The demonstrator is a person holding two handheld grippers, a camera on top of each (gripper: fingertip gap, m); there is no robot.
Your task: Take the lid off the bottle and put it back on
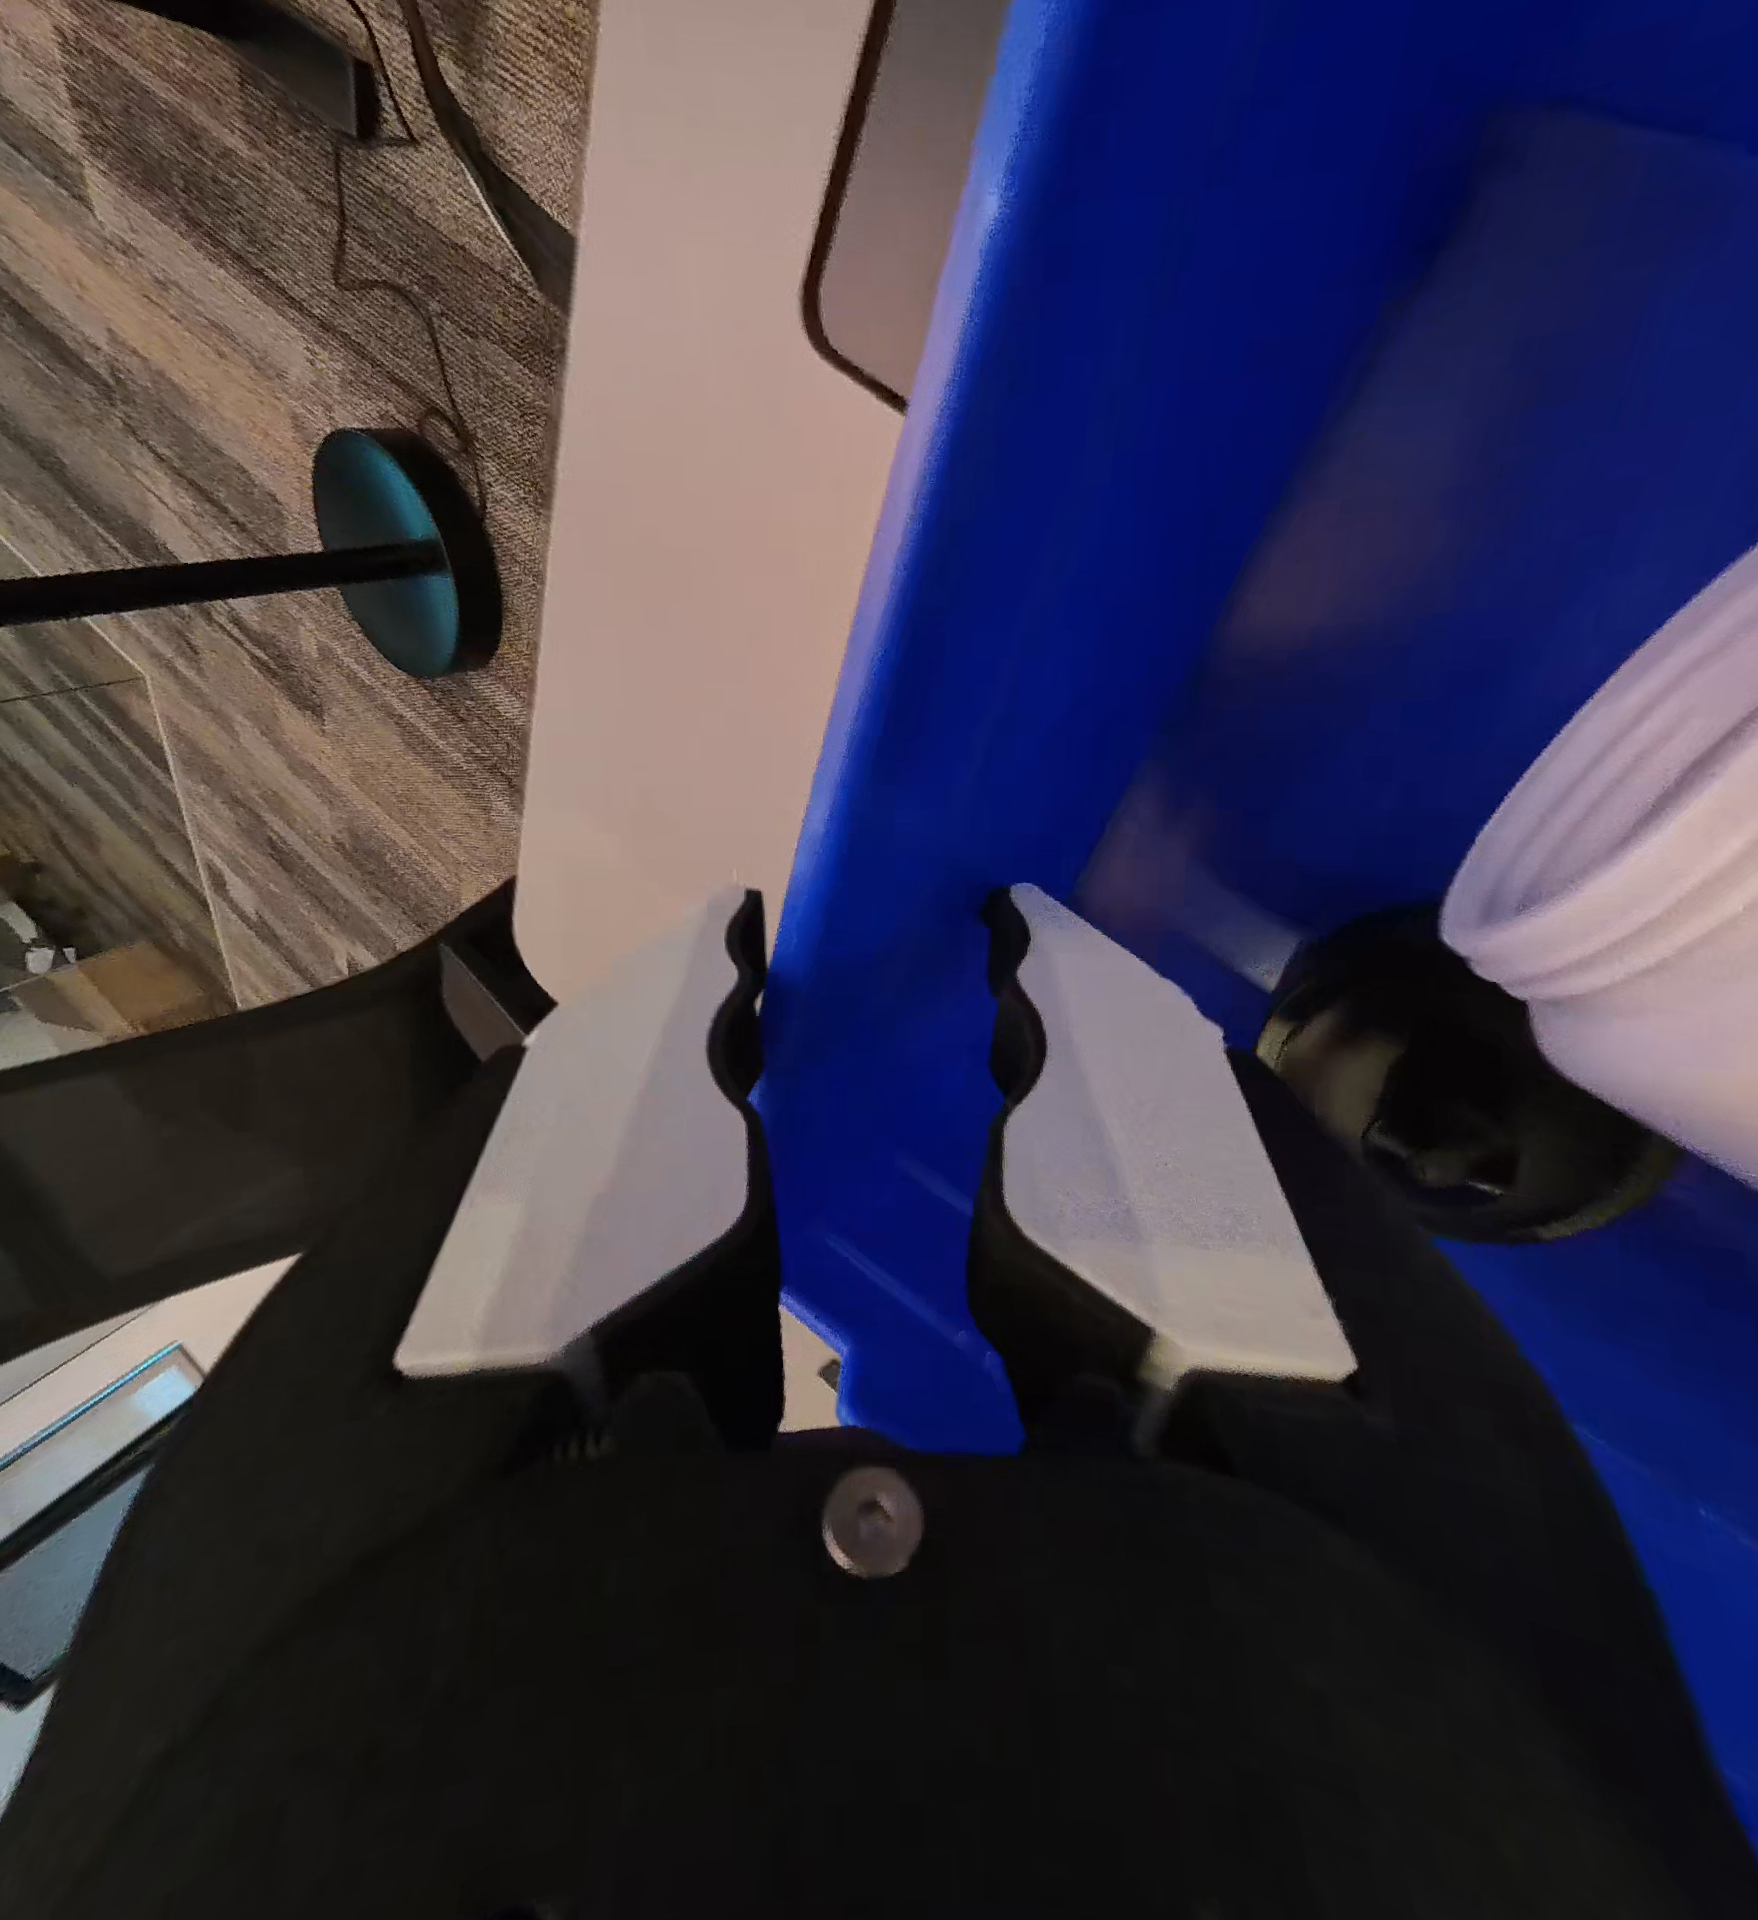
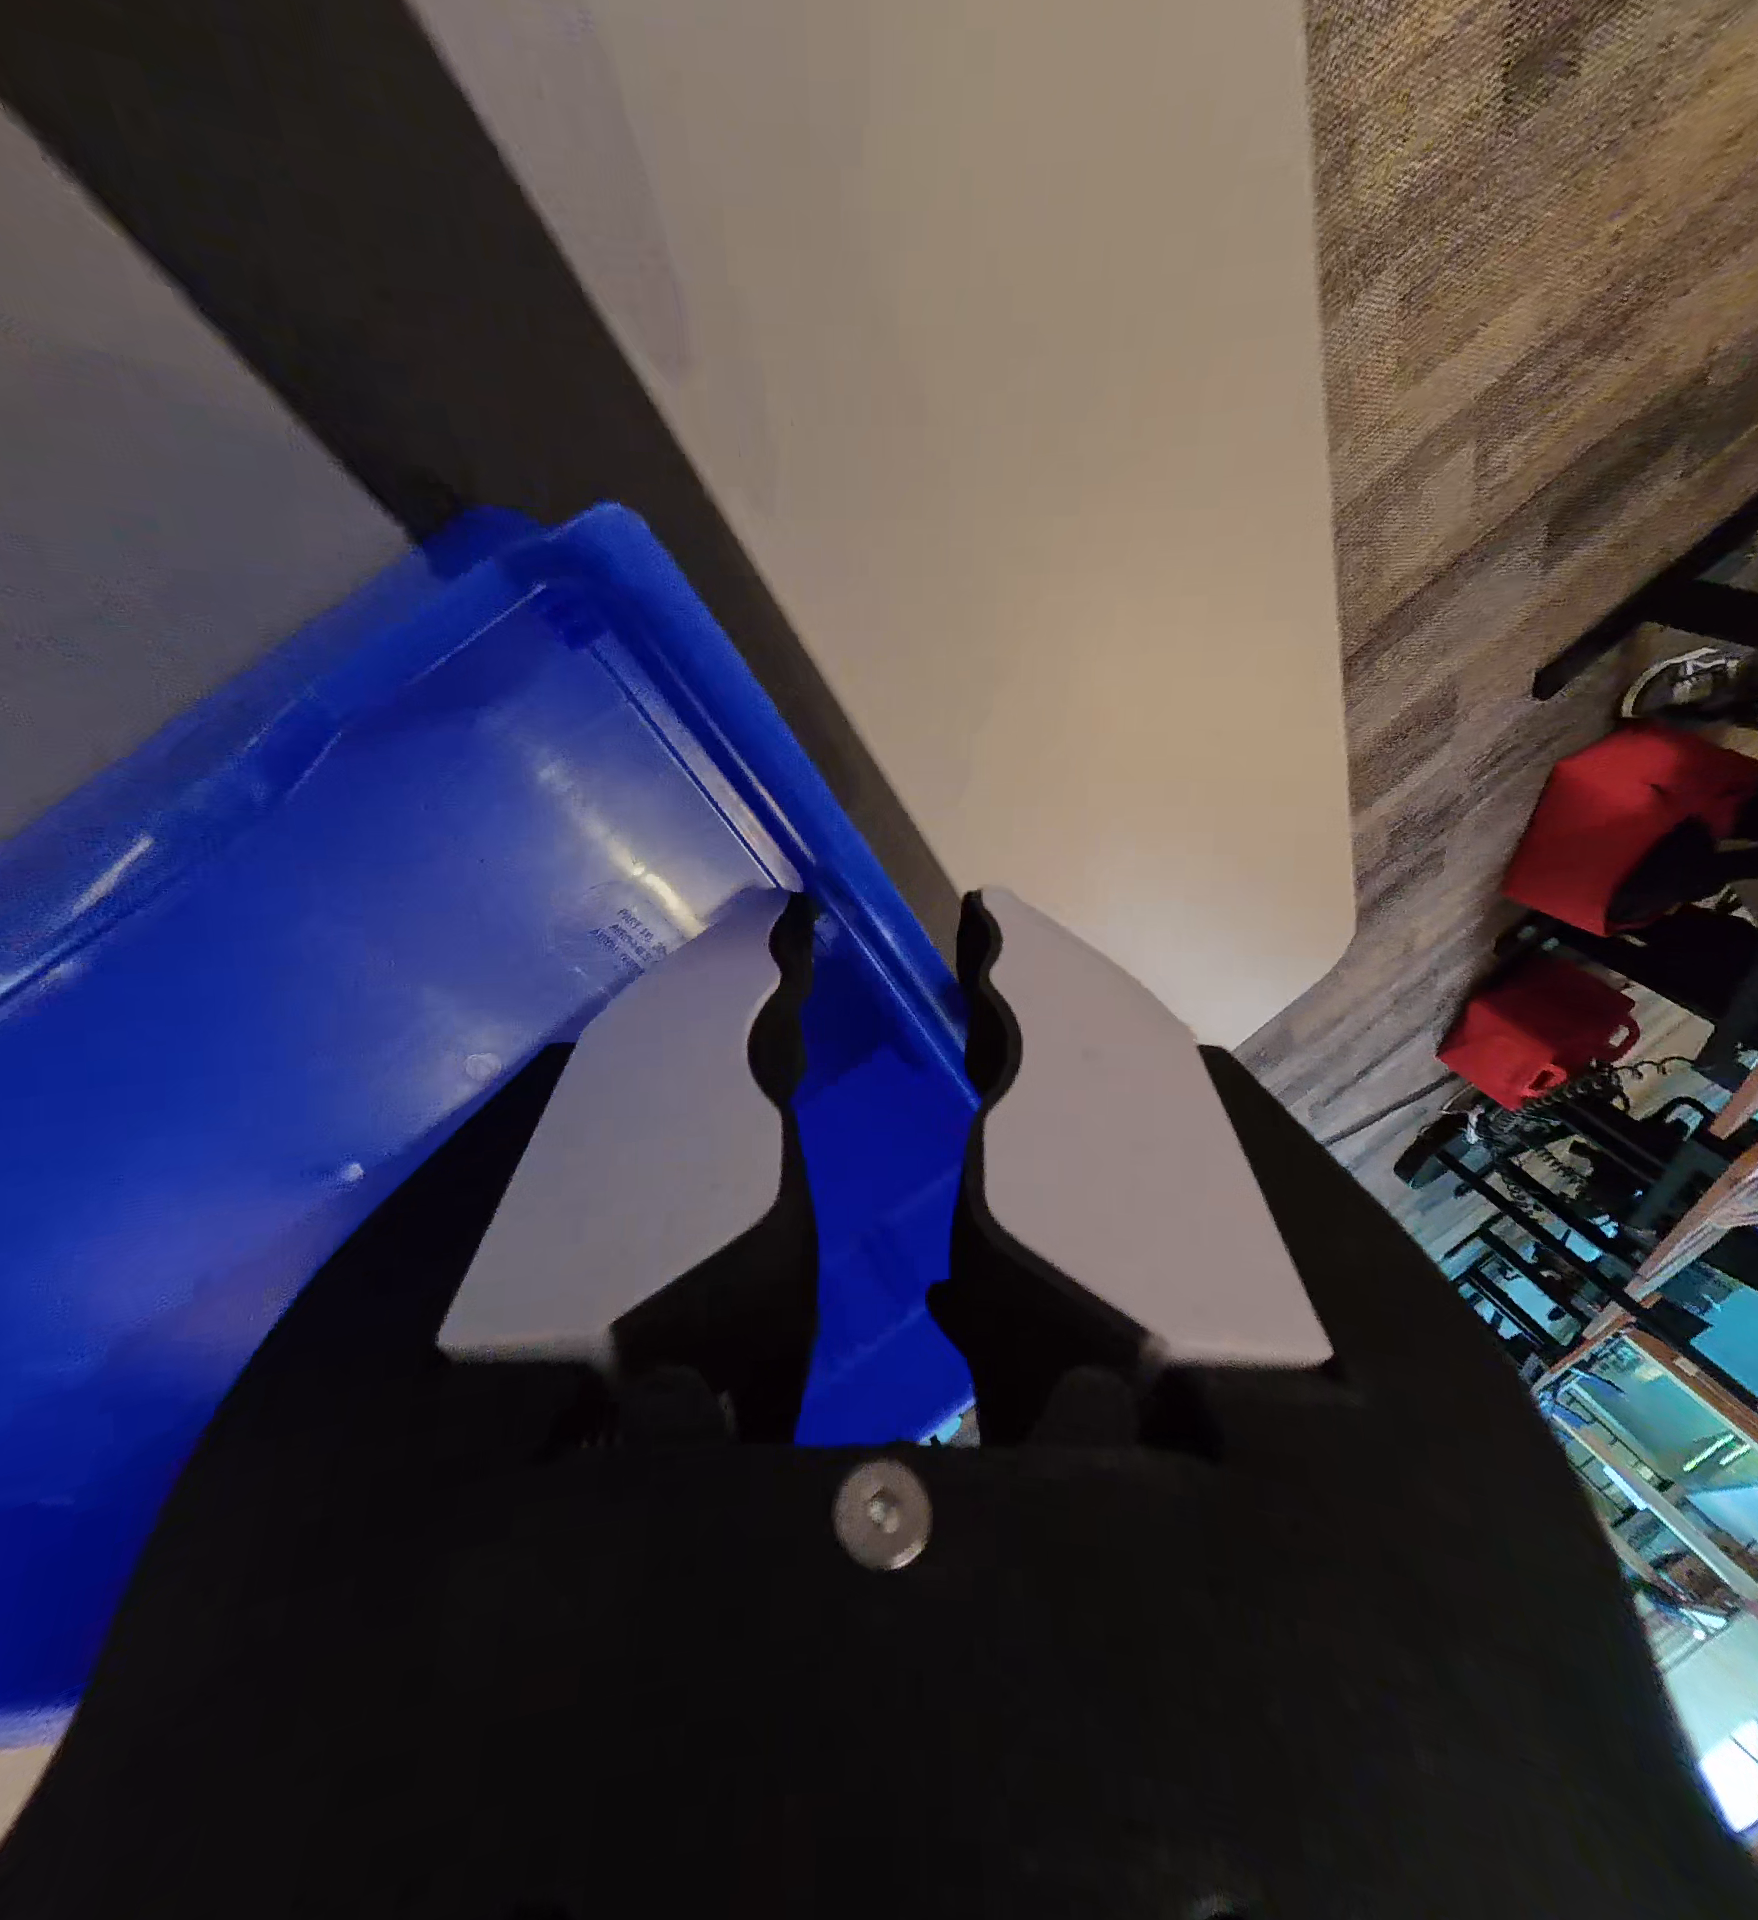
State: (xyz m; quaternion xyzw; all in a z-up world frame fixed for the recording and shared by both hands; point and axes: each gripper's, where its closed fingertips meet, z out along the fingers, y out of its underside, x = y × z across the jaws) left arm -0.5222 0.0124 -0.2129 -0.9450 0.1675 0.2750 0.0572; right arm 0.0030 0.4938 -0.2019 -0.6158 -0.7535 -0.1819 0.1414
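A white tabletop (image 2: 1010, 520) is seen behind everything in both wrist views, with grey patterned carpet (image 1: 179, 312) beyond its edge. A large blue plastic bin (image 1: 1218, 520) is seen on it, filling the right half of the left wrist view and the left half of the right wrist view.

The left gripper (image 1: 875, 914) is seen with its jaws straddling the bin's wall at a narrow gap; the wall fills that gap, but whether the pads actually press on it cannot be told. The right gripper (image 2: 880, 914) is likewise set over the bin's rim, jaws narrow, one finger inside the bin and one outside; firm contact cannot be confirmed.

Inside the bin, at the right edge of the left wrist view, a white threaded bottle (image 1: 1685, 883) is noted lying on its side, uncapped. A black lid (image 1: 1426, 1091) is seen touching it, near its open mouth.

A round teal stand base (image 1: 402, 556) with a black pole is recorded on the carpet. Red bags (image 2: 1633, 821) and shelving are noted at the right of the right wrist view.
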